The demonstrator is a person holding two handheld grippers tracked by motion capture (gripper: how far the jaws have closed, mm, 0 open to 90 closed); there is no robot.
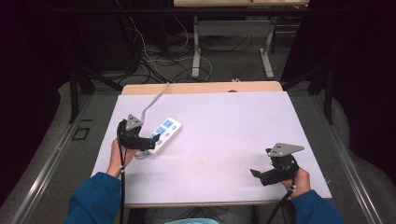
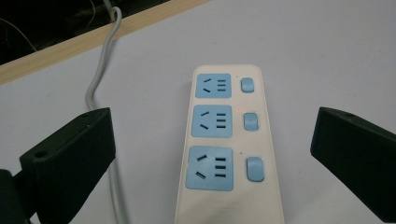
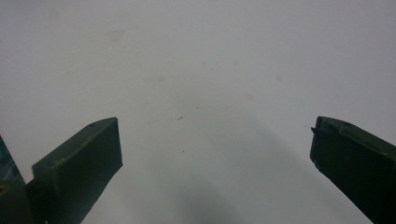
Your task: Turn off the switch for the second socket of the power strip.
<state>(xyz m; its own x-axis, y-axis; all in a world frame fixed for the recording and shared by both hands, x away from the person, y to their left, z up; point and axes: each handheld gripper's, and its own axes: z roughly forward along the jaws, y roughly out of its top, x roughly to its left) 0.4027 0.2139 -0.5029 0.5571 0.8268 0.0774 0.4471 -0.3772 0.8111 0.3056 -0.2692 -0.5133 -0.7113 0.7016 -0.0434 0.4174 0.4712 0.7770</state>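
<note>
The left tongs [image 2: 212, 154] are spread wide, jaws either side of a power strip [image 2: 229, 144] without touching it. The right tongs [image 3: 215, 158] are likewise spread wide, holding nothing, over bare surface near the bench's [image 1: 224, 140] right front corner — well apart from the strip. The strip is a smooth cream plastic bar with rounded ends, three pale-blue socket faces and three blue switches [image 2: 251, 121]; it lies flat on the matte white covering at the bench's left side. Its grey cord [image 2: 100, 74] curves away over the wooden far edge.
</note>
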